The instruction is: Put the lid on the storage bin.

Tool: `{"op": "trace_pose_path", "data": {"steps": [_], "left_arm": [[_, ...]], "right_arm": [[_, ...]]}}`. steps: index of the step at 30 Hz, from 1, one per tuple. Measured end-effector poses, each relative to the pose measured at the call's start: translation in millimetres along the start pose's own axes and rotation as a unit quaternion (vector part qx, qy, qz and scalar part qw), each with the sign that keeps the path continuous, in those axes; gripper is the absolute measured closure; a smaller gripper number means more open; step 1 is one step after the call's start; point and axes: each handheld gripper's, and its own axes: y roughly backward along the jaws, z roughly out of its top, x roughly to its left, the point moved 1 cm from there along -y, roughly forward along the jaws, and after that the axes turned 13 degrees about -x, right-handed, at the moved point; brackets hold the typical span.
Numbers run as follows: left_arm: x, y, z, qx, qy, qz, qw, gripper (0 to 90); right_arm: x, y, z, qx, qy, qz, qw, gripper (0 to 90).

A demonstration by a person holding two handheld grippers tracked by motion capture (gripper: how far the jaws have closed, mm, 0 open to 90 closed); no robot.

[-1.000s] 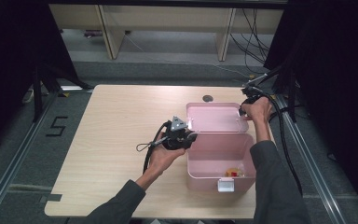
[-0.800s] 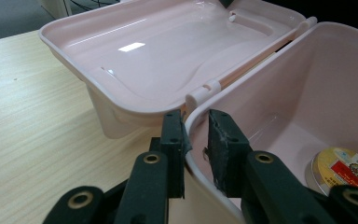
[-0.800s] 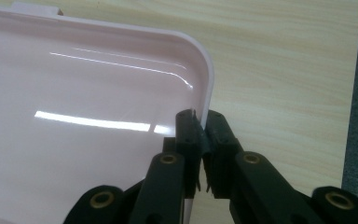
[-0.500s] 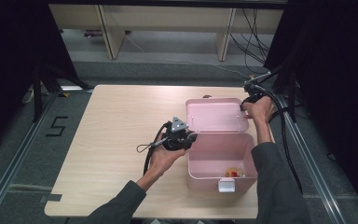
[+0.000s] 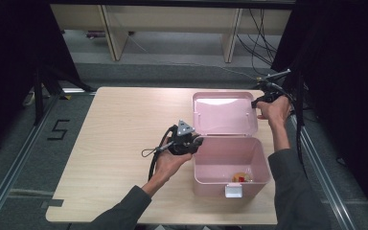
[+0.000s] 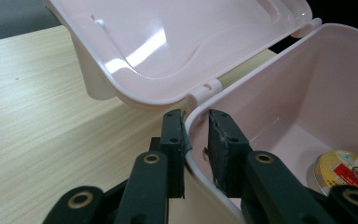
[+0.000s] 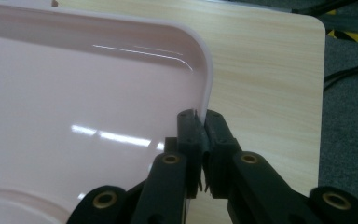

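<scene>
A pink plastic box [image 5: 211, 184] stands on the right half of the wooden table [image 5: 115, 120], its hinged lid [image 5: 223, 112] swung partly up. My left gripper [image 5: 194, 141] is shut on the box's left wall near the hinge. In the left gripper view [image 6: 196, 116], one jaw is outside the wall [image 6: 279, 93] and one inside. My right gripper [image 5: 258, 102] is shut on the lid's far right corner. In the right gripper view [image 7: 200, 114], both jaws pinch the lid's rim [image 7: 207, 79]. A small round tin [image 5: 239, 177] with a red and yellow label lies on the box's floor [image 6: 349, 170].
A white latch [image 5: 233, 190] hangs on the box's front wall. Metal rails [image 5: 316, 158] run along both sides of the table, with cables [image 5: 294, 115] behind the right hand. The left half of the table is bare wood.
The right hand has risen with the lid's corner, so the lid has swung up from lying flatter behind the box. The left gripper and the box have stayed put.
</scene>
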Motion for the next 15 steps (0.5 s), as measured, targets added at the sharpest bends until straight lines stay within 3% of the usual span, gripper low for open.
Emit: {"op": "trace_pose_path", "data": {"steps": [1,2,3,7,8,9,10,11,15], "left_arm": [[0.1,-0.1,-0.1,-0.001,0.000,-0.001,1.0000,76.1],[0.1,0.0,-0.2,-0.001,0.000,-0.001,1.0000,76.2],[0.5,0.2,-0.3,-0.001,0.000,-0.004,1.0000,76.1],[0.1,0.8,0.0,0.003,-0.005,-0.006,1.0000,76.1],[-1.1,0.9,-0.4,0.001,0.002,0.003,1.0000,76.2],[-1.2,1.1,-0.6,0.003,0.003,-0.002,1.0000,76.1],[-1.3,0.8,-0.8,-0.004,0.000,0.002,1.0000,76.2],[-0.6,1.4,-0.9,-0.001,-0.004,0.001,1.0000,76.2],[-1.5,0.9,-1.3,-0.005,0.003,0.005,1.0000,76.2]], "right_arm": [[-0.8,3.1,0.4,-0.007,0.007,0.002,0.9999,87.1],[1.0,6.4,0.3,-0.010,-0.005,0.006,0.9999,87.1],[0.0,8.5,0.3,-0.016,0.008,0.003,0.9998,87.1],[0.7,18.5,-0.1,-0.033,0.014,0.003,0.9994,87.1],[0.9,21.0,-0.7,-0.043,0.017,0.005,0.9989,87.1],[0.9,27.8,-0.7,-0.047,0.027,0.007,0.9985,87.1],[4.8,30.7,-0.8,-0.047,0.002,0.006,0.9989,87.3],[3.4,33.9,-1.1,-0.061,0.021,0.011,0.9978,87.4],[5.5,45.9,-1.9,-0.076,0.025,0.017,0.9966,87.8]]}}
